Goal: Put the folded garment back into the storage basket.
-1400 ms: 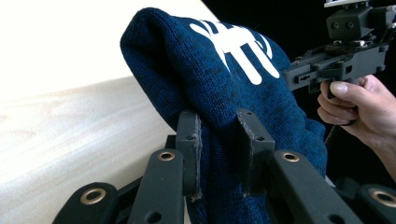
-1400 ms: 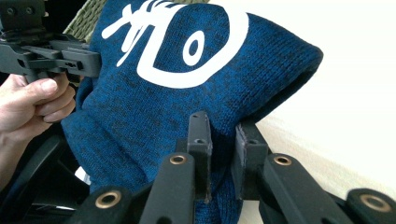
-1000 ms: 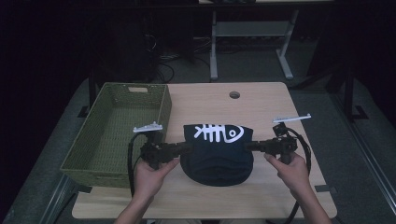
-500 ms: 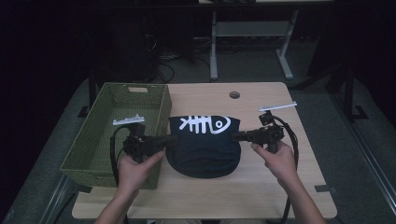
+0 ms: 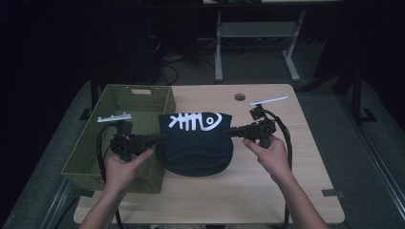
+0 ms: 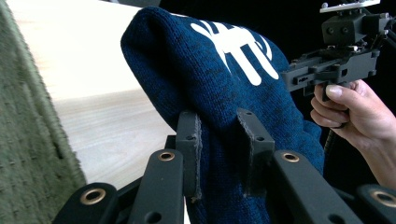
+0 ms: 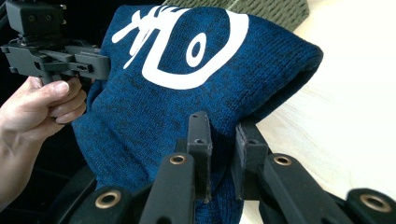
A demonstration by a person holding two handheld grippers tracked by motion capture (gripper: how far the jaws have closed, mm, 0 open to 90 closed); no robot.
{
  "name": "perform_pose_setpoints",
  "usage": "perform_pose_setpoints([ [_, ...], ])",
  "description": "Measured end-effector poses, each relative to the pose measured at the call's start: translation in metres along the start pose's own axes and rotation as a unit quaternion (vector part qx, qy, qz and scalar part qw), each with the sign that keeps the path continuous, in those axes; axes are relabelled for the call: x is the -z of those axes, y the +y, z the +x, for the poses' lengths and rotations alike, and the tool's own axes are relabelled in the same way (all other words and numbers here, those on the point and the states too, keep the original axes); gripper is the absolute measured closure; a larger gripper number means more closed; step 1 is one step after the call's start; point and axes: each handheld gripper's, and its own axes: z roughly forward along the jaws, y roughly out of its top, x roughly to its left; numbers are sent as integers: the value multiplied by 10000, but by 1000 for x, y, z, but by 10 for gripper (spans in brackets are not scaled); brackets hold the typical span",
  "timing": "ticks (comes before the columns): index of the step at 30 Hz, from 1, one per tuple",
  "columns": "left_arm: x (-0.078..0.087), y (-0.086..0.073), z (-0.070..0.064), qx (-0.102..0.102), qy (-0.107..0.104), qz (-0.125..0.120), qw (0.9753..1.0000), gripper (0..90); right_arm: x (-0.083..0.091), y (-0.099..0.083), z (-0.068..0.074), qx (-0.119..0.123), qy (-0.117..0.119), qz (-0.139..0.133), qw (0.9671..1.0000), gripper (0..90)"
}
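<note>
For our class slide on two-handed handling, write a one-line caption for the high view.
Two hand-held grippers, left and right, hold a dark blue knitted hat with a white fish-bone print beside a green basket.

The hat (image 5: pixel 196 143) lies on the table (image 5: pixel 267 191), the basket (image 5: pixel 114 129) just left (touching it, or nearly), a claw at either side.

The left gripper (image 6: pixel 218 154) has its 2 jaws clamped on a fold of the blue knit hat (image 6: pixel 224 88). Left of the hat lies the green basket (image 6: pixel 28 140); right of it, the right gripper (image 6: pixel 336 65) in a hand (image 6: pixel 355 114).
</note>
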Motion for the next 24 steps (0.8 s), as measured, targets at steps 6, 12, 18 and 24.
perform_pose_setpoints([
  [6,11,7,10,61,38,-29,10000,733,-8,10,6,3,32,0,10000,789],
  [12,25,11,22,140,90,-78,9998,733,-24,23,13,18,110,25,9999,788],
  [18,41,16,38,200,193,-84,9996,732,-45,37,21,6,175,72,9998,788],
  [24,59,19,54,288,291,-128,9991,733,-67,50,31,63,225,135,9996,788],
])
